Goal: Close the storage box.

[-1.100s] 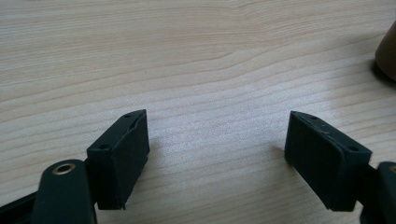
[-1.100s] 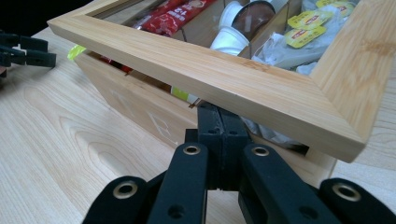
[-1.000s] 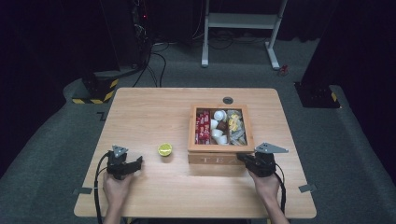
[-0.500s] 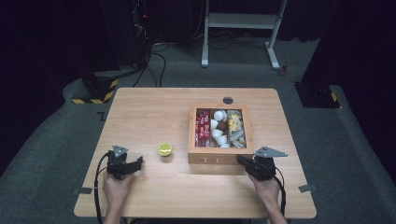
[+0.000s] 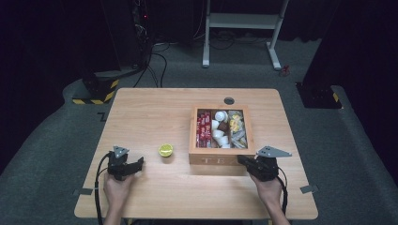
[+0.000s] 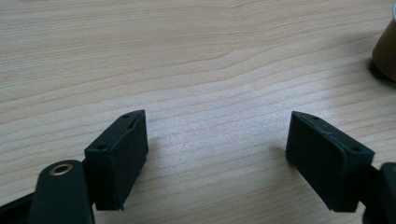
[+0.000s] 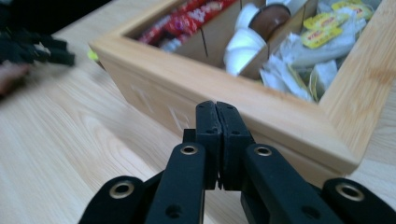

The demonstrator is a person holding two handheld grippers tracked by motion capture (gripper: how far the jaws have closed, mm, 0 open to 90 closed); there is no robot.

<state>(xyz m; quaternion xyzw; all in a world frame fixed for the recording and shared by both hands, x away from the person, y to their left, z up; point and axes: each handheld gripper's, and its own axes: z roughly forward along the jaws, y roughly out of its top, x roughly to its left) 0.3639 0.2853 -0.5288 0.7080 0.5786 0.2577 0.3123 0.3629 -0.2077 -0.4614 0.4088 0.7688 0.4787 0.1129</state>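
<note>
A wooden tea box [image 5: 222, 157] stands right of the table's middle, holding red packets [image 5: 203, 127], white cups [image 5: 218, 133] and yellow-labelled sachets [image 5: 236, 124]. A small yellow-green cup [image 5: 165, 150] sits to the left of it. My left gripper [image 5: 140, 163] rests near the front left, jaws pointing right; up close the left gripper [image 6: 217, 119] is wide open over bare wood. My right gripper [image 5: 240, 159] lies just before the box's front right corner. The right gripper [image 7: 217, 105] is shut on nothing, its tip close to the box's front wall [image 7: 196, 93].
The light wooden table [image 5: 150, 112] has a small round dark grommet [image 5: 229, 100] behind the box. A brown object [image 6: 385, 53] shows at the right edge of the left gripper view. Grey carpet, black stands and a white frame lie beyond the table.
</note>
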